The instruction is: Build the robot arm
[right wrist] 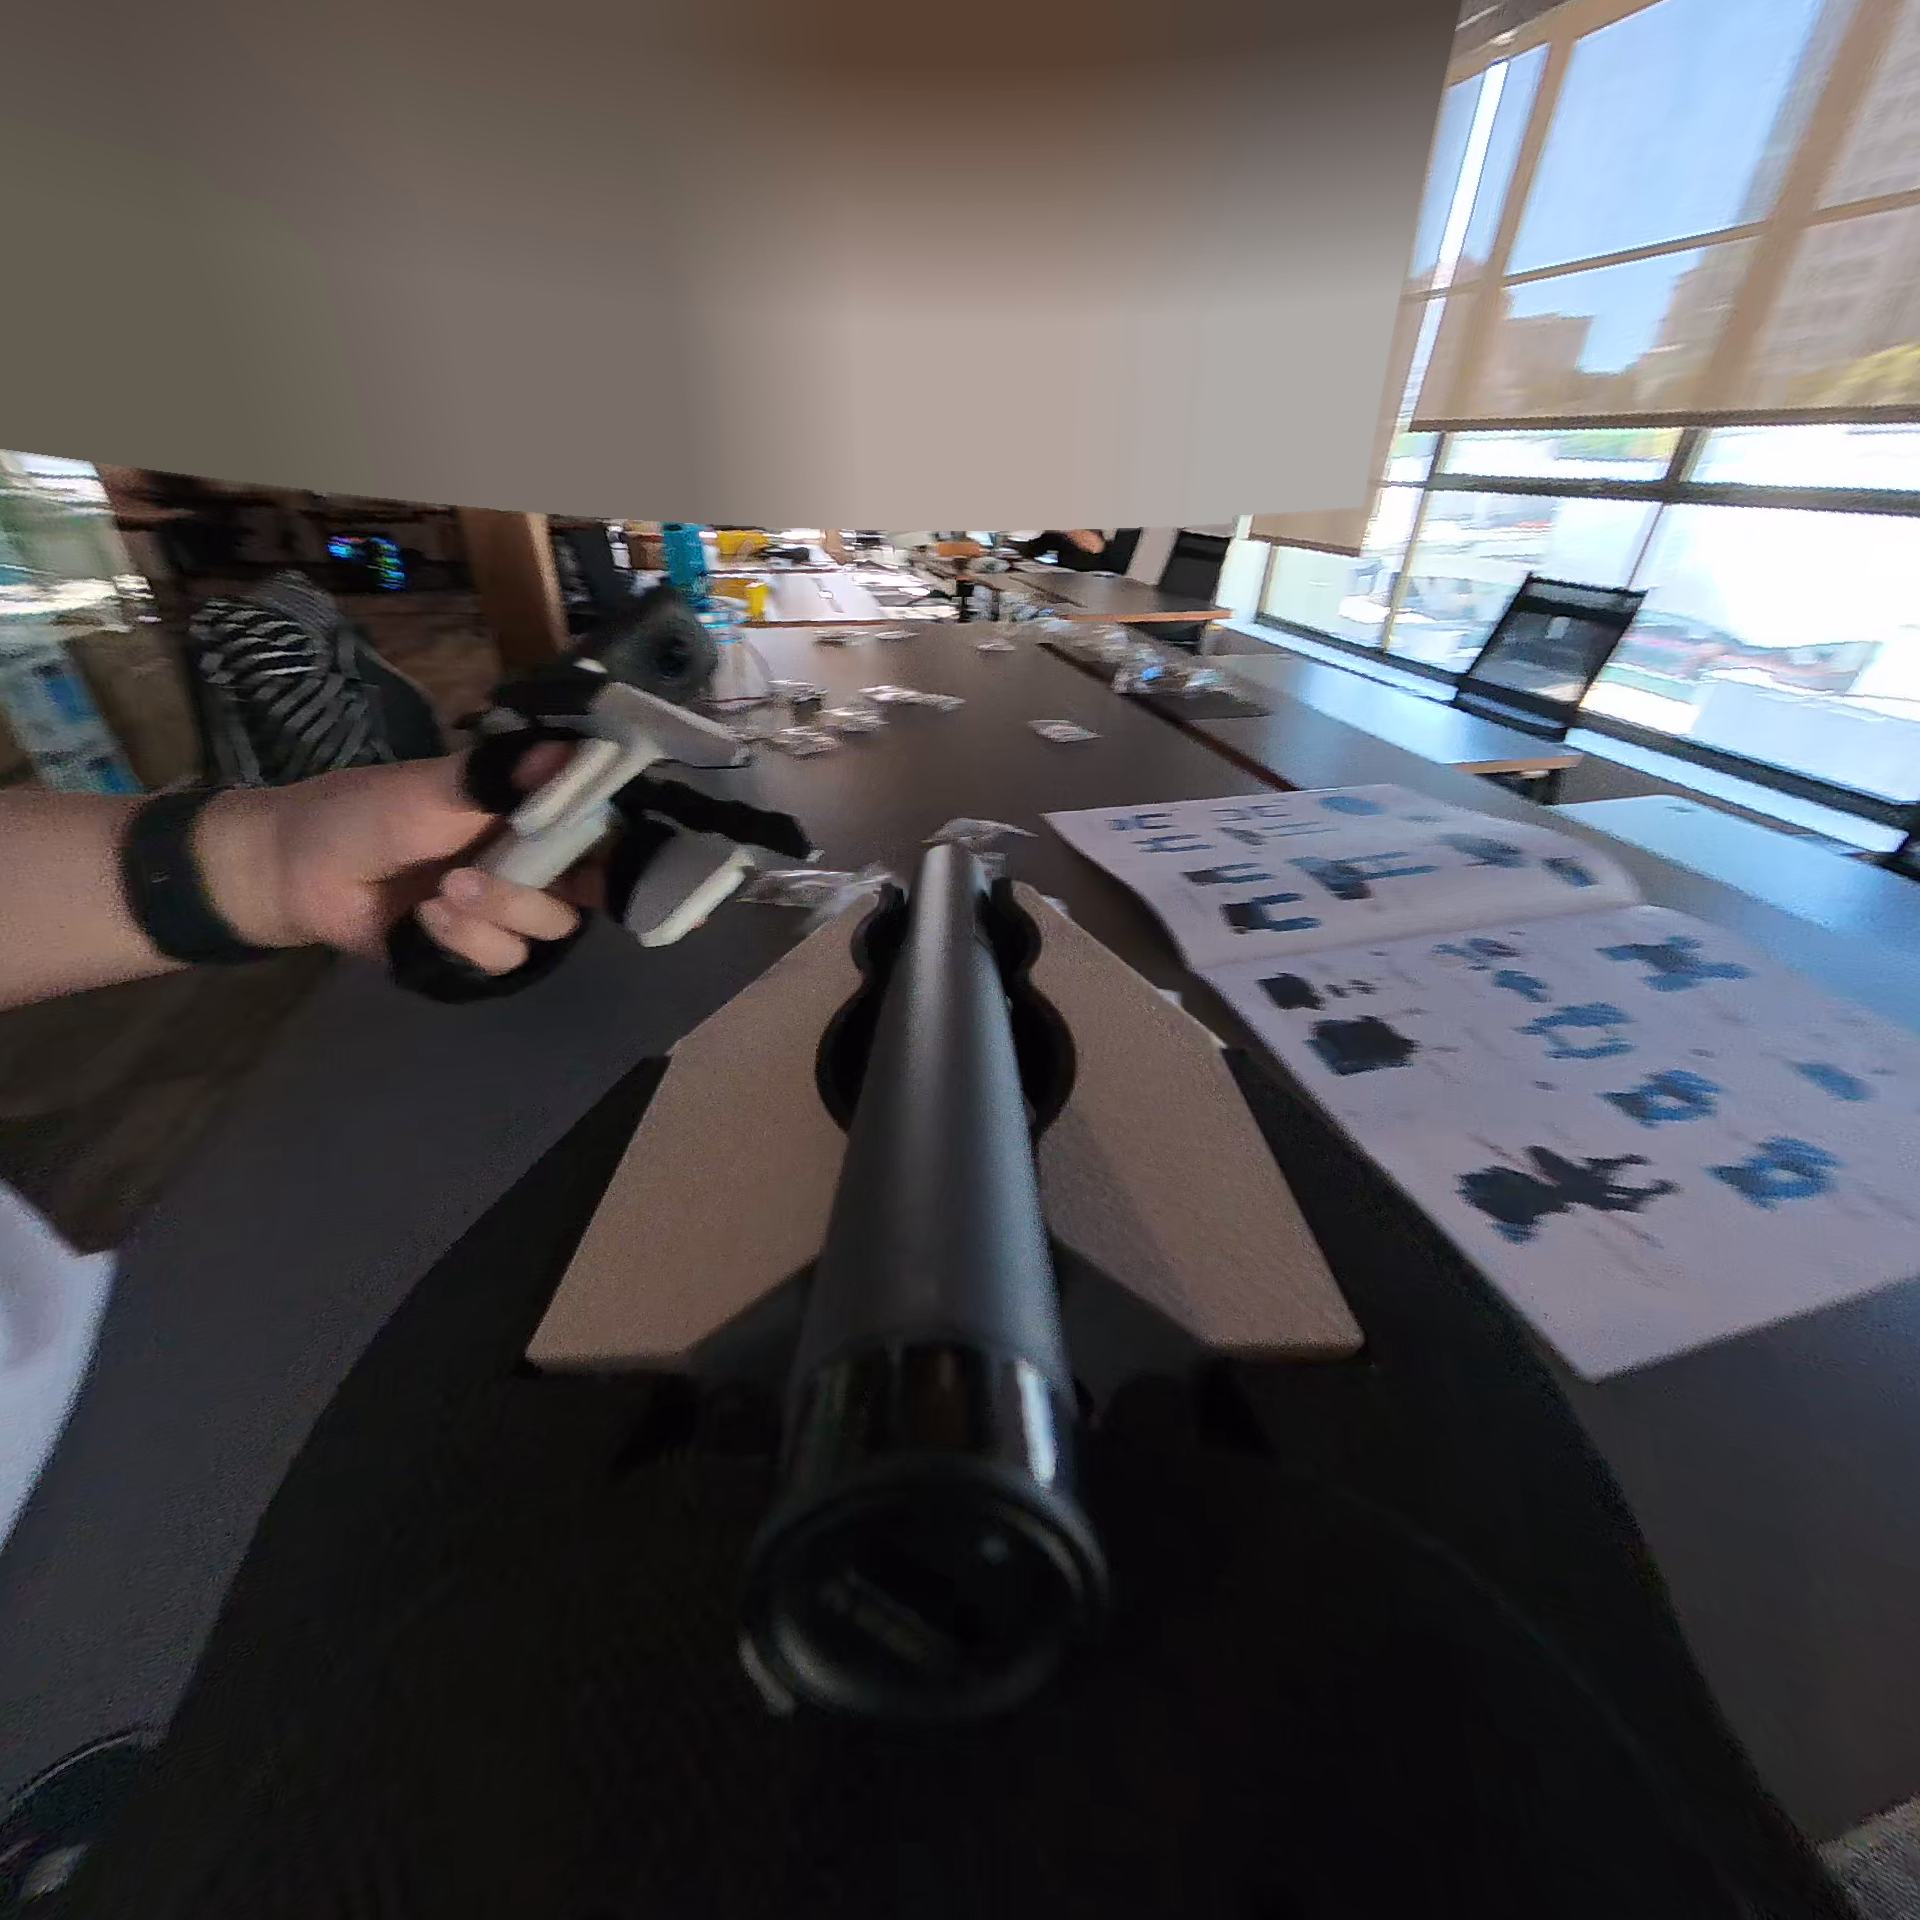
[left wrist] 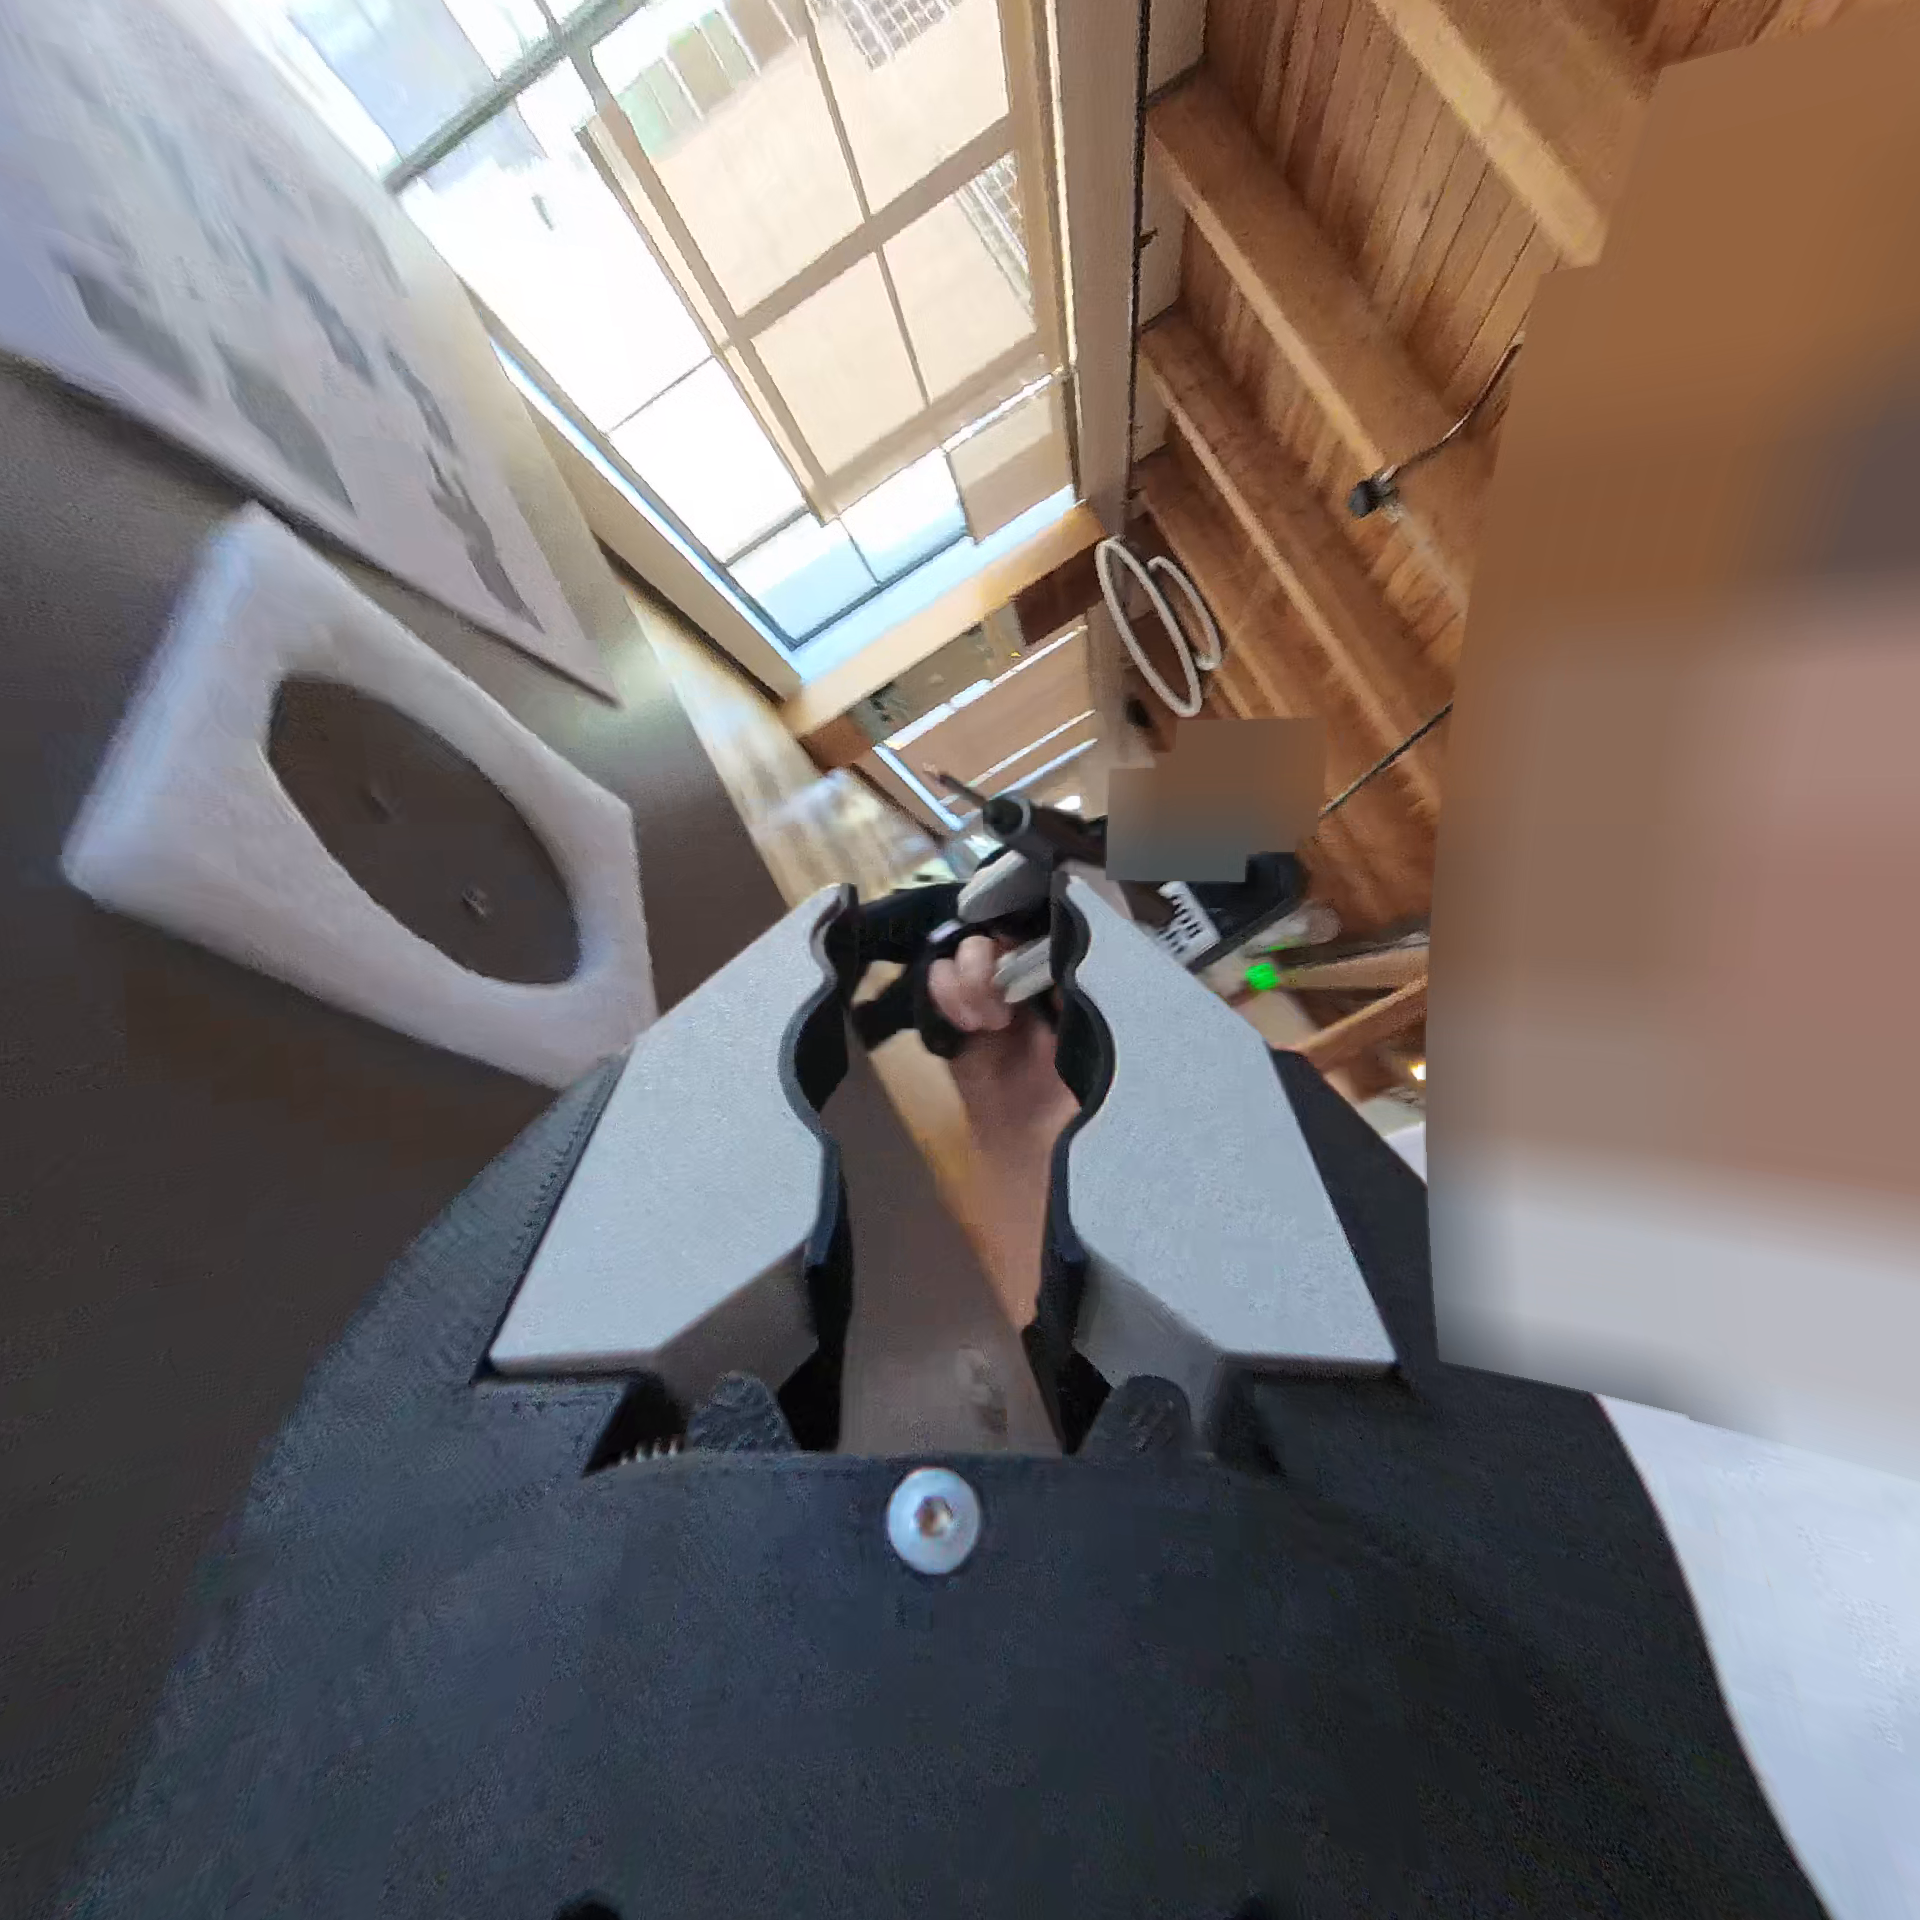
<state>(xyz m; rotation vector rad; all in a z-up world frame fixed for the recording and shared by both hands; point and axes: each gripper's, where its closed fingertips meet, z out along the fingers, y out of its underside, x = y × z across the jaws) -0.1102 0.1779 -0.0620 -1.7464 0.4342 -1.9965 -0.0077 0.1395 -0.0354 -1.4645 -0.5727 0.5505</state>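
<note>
Left wrist view: left gripper (left wrist: 951, 914) is tilted up toward windows & wooden ceiling, fingers apart w/ nothing between them. Through the gap, the right gripper (left wrist: 1003, 883) shows ahead, held in a hand (left wrist: 977, 992). A white foam frame (left wrist: 208, 790) w/ round cut-out lies off to its left.

Right wrist view: right gripper (right wrist: 951, 883) is clamped on a dark metal tube (right wrist: 940, 1122), which runs lengthwise along the fingers, prob. seated in their grooves. Printed sheets (right wrist: 1538, 1049) lie on the dark table (right wrist: 987, 686), right of the fingers.

Two wrist views, facing each other
</note>
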